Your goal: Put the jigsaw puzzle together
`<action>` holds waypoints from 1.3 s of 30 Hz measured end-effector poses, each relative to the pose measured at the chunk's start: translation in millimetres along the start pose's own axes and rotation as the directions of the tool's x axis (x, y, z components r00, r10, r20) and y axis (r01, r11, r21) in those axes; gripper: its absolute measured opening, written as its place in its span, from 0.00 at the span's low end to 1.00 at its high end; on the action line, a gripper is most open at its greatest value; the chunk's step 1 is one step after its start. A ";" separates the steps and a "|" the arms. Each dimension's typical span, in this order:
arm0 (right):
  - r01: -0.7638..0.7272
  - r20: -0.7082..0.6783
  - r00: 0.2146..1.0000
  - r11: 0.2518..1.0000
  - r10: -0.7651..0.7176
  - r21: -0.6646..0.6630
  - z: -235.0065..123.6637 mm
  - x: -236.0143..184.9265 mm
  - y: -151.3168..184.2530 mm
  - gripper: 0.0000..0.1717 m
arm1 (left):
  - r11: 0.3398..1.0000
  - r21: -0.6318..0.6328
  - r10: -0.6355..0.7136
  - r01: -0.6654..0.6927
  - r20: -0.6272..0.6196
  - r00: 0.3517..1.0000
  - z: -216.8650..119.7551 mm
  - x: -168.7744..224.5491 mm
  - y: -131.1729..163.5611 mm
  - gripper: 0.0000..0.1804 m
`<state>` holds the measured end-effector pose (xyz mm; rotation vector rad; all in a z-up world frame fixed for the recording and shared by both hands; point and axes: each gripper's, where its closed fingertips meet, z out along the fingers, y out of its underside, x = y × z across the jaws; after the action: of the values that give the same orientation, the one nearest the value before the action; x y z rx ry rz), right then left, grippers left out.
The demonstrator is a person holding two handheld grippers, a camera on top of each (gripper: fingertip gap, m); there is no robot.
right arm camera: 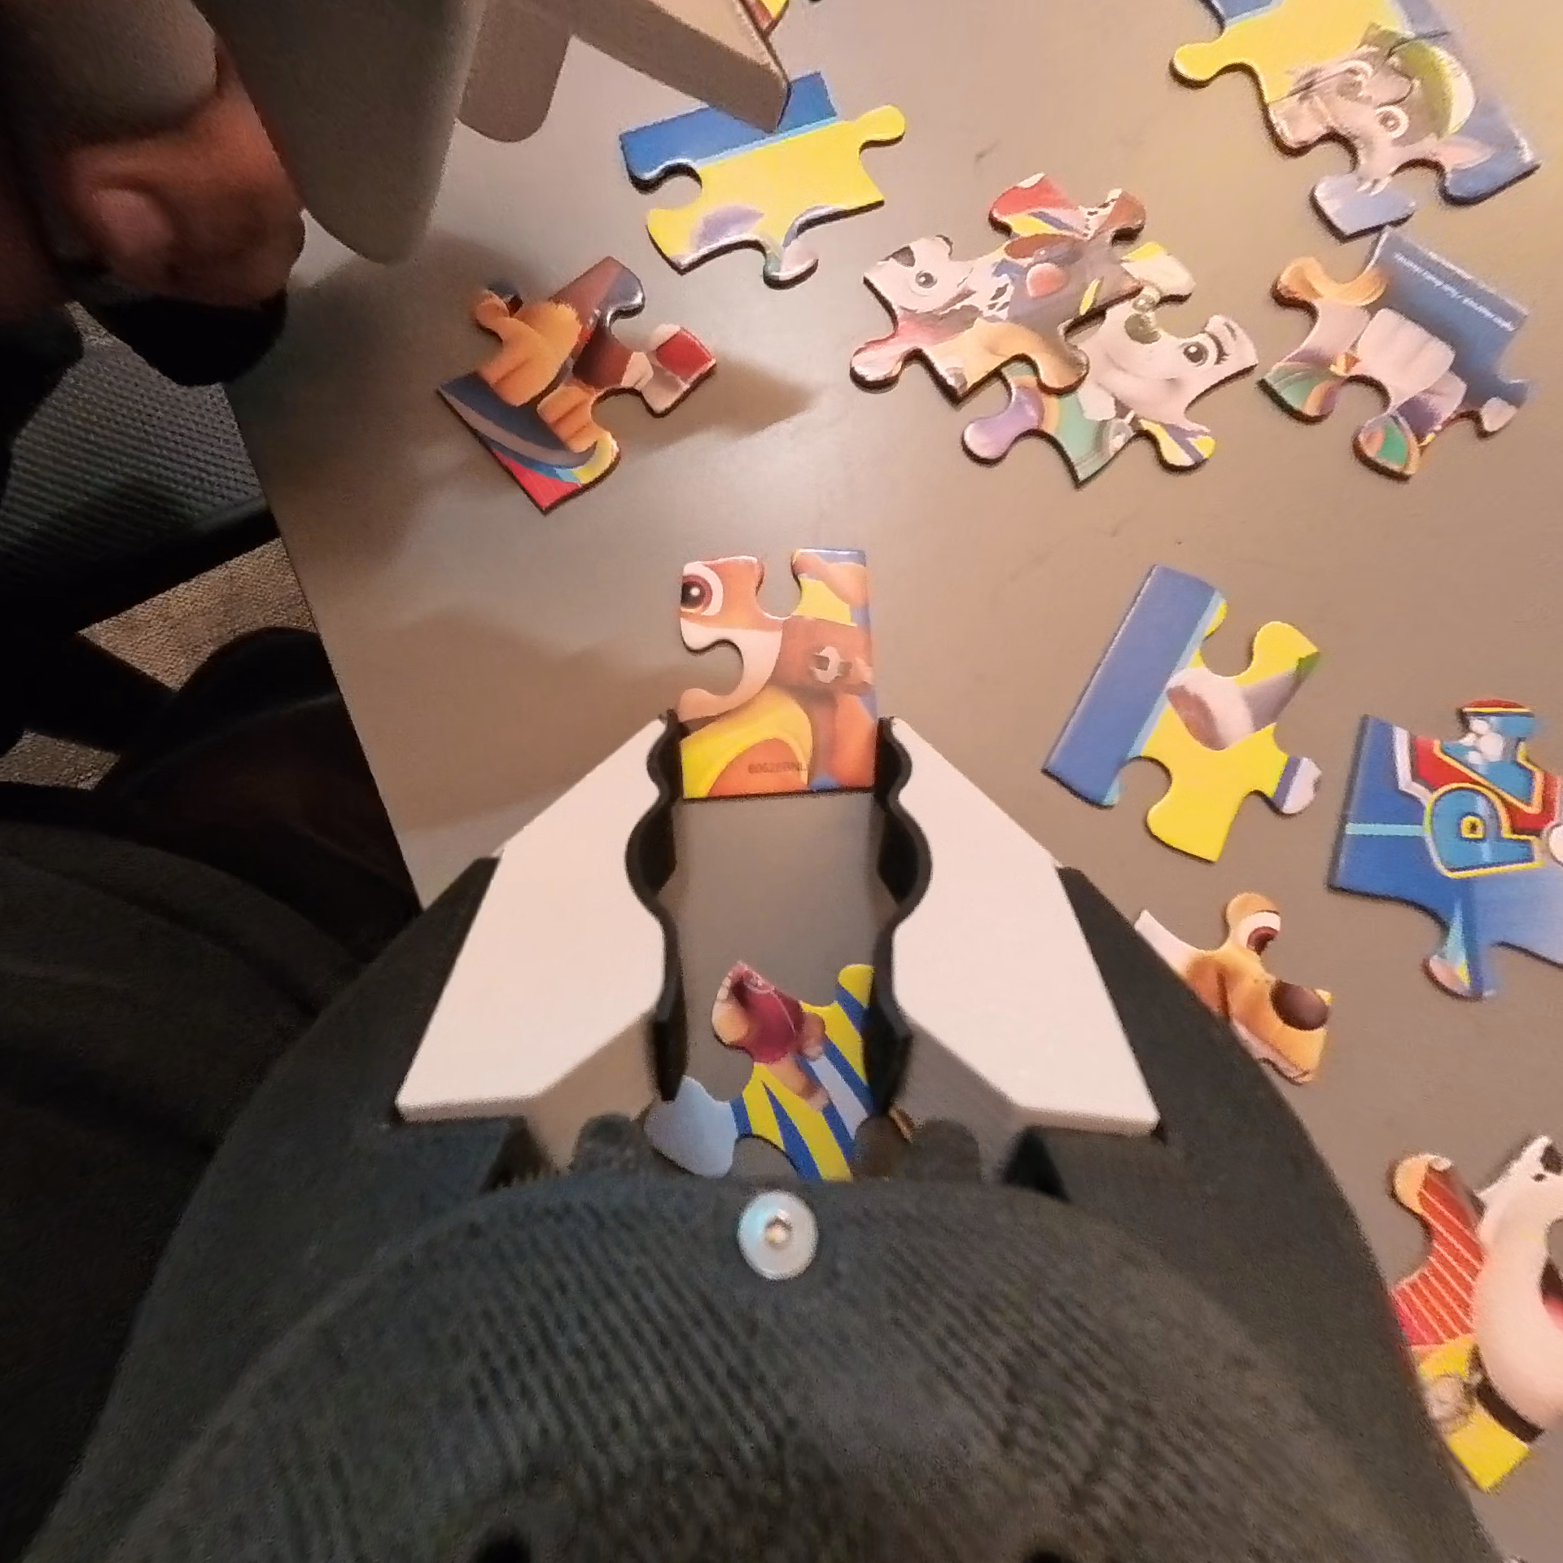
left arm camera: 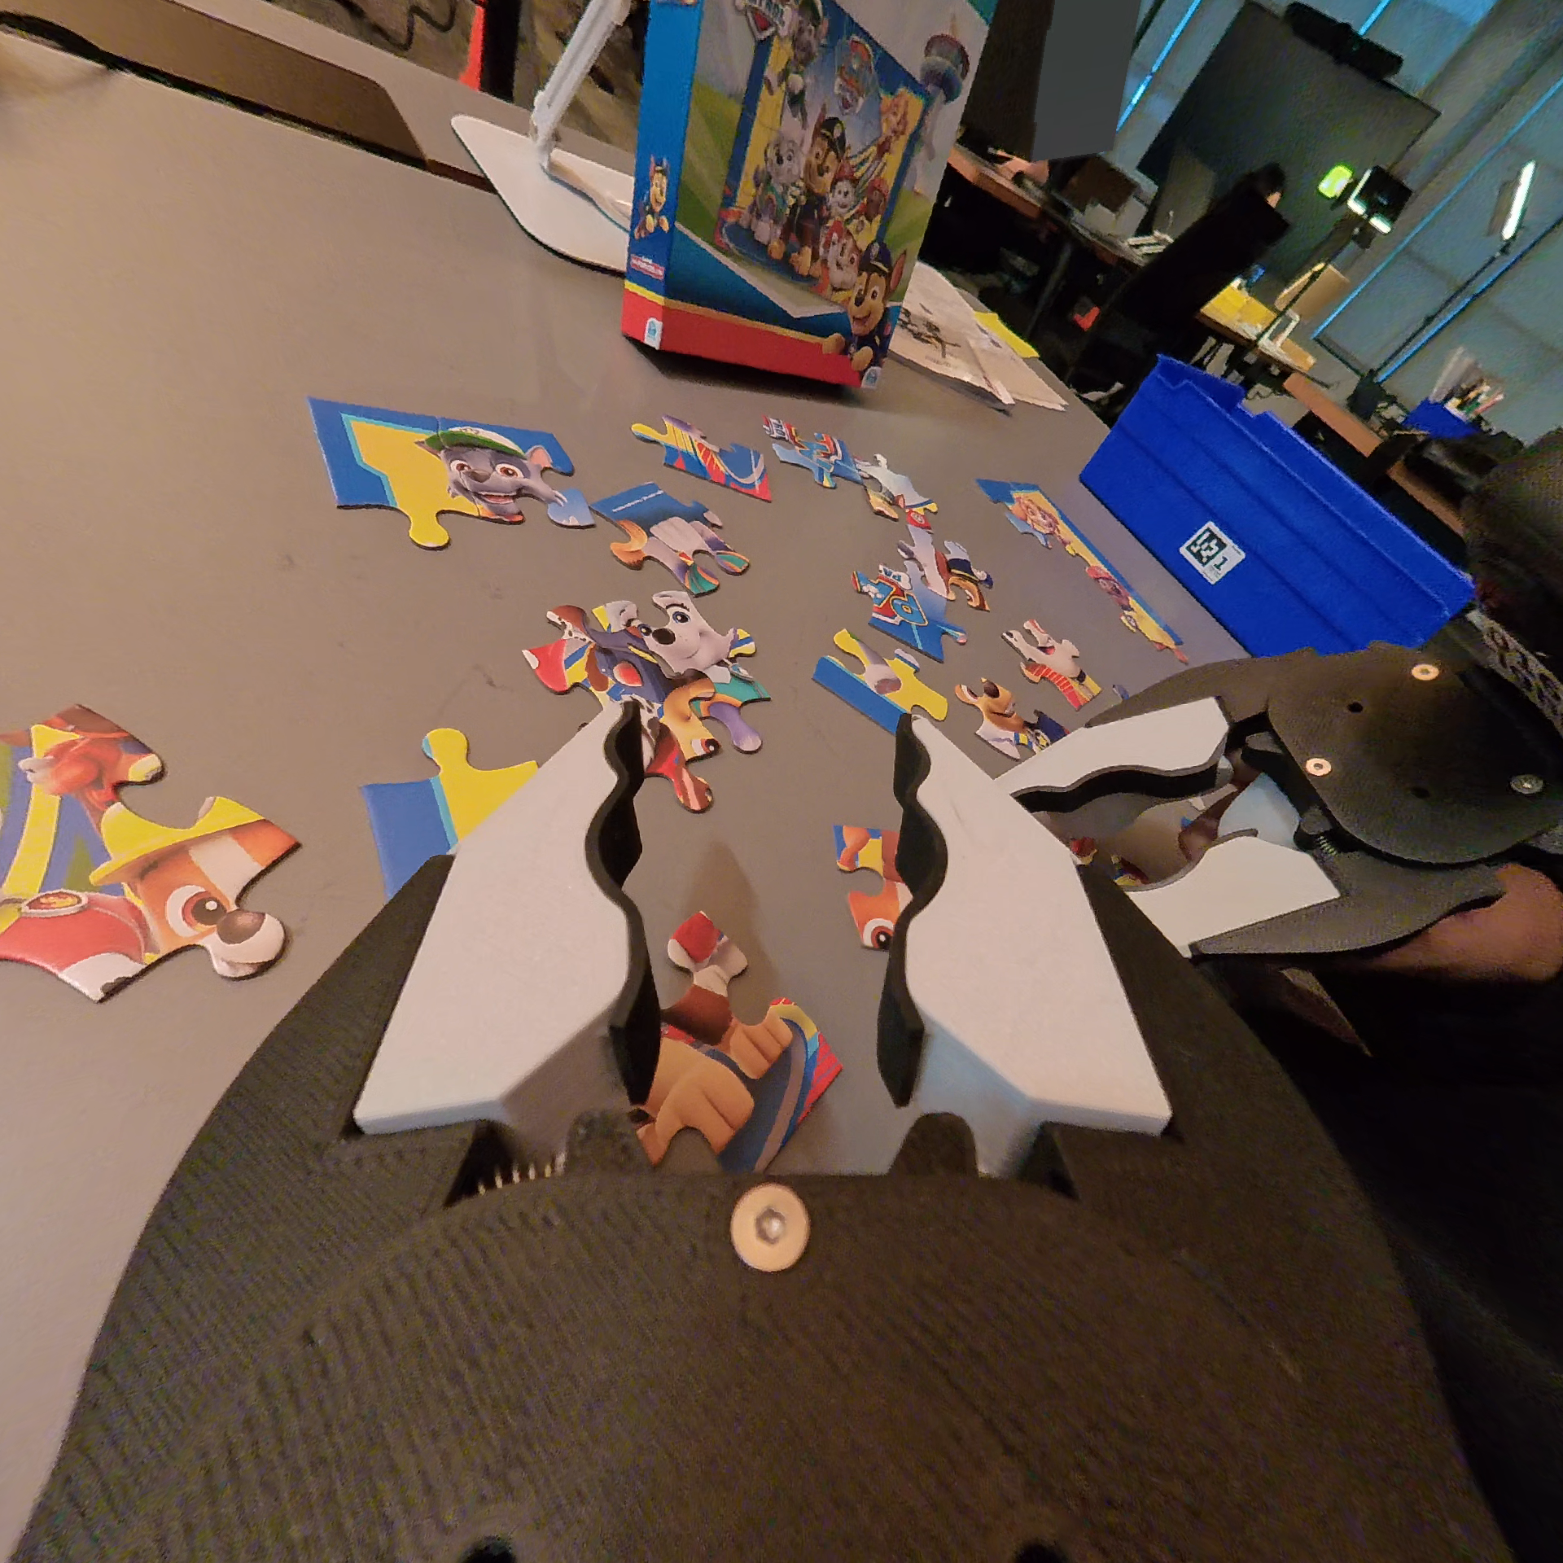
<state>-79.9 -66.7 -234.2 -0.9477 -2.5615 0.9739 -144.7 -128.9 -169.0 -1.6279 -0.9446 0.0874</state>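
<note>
My left gripper (left arm camera: 765, 727) is open and empty, low over the grey table (left arm camera: 211, 423). A loose puzzle piece with orange paws (left arm camera: 727, 1049) lies on the table between its fingers near their base, untouched. A pile of overlapping pieces (left arm camera: 660, 677) lies just beyond its tips. My right gripper (right arm camera: 778, 732) is shut on an orange and yellow puzzle piece with an eye (right arm camera: 778, 668), its pads against the piece's two straight sides. That piece also shows in the left wrist view (left arm camera: 867, 888), partly behind my left gripper's right finger.
Many loose pieces lie spread over the table. A colourful puzzle box (left arm camera: 778, 194) stands at the back, a blue bin (left arm camera: 1269, 524) at the right edge. A blue and yellow piece (right arm camera: 761, 169) lies under the left gripper's finger (right arm camera: 677, 68). The table edge (right arm camera: 355, 677) runs on the left. The gap from one gripper's tips to the other's is roughly 11 cm.
</note>
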 end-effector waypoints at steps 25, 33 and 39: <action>-0.651 -0.551 0.452 0.682 0.701 0.333 -202.8 174.5 218.9 0.26 | 0.998 -0.053 -0.002 -0.018 -0.363 0.932 42.3 101.7 -12.1 0.30; -0.649 -0.547 0.461 0.686 0.699 0.328 -195.6 179.1 216.4 0.26 | 0.991 -0.119 0.005 -0.061 -0.423 0.906 66.7 129.8 -0.2 0.30; -0.638 -0.565 0.463 0.699 0.683 0.322 -194.7 180.0 216.1 0.27 | 0.992 -0.122 -0.019 -0.040 -0.441 0.897 68.8 133.7 -3.2 0.30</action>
<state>-27.8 271.4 -232.6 -1.9430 -1.5272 0.6615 -93.5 7.2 -130.6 -1.6738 -0.5966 -0.3332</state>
